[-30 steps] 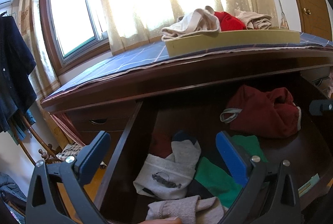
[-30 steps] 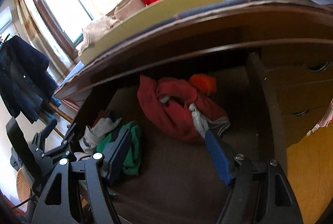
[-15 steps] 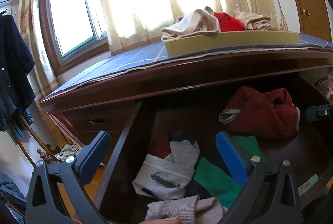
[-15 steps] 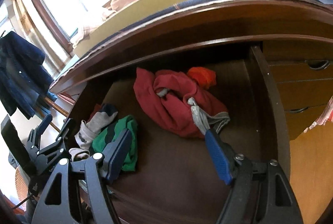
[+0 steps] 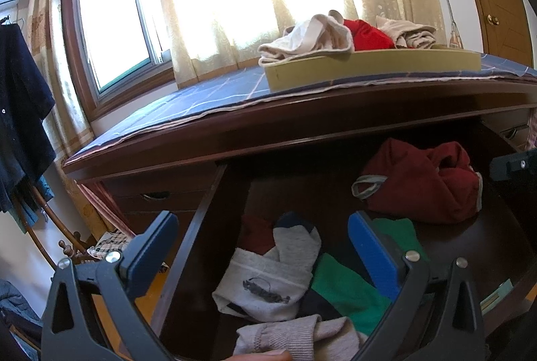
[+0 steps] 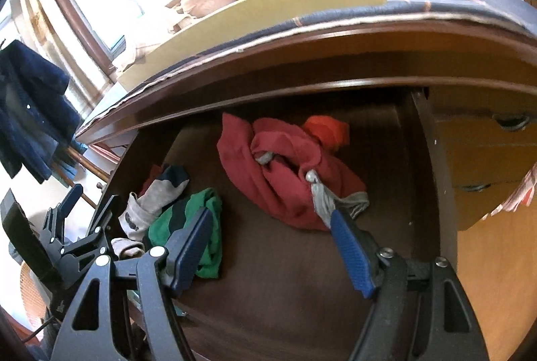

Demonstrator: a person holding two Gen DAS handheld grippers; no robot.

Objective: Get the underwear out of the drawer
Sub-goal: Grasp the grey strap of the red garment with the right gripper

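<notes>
Rear of the open drawer (image 6: 428, 166) lost in shadow under the dresser top. Orange-red cloth (image 6: 327, 131) at the far end half buried behind the dark red underwear (image 6: 285, 173). Black print on the grey sock (image 5: 268, 284) too blurred to read. Fingertip (image 5: 261, 356) cut off by the near edge of the left wrist view. Dark garment (image 5: 20, 112) hanging at far left clipped by the frame. Drawer handle (image 6: 511, 121) at right partly hidden, smeared.

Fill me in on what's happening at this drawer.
A person holds a gripper in each hand over an open drawer of clothes. The right gripper is open and empty, aimed at the dark red underwear with grey trim. The left gripper, also open, hangs over the socks. A tray on top already holds garments.
</notes>
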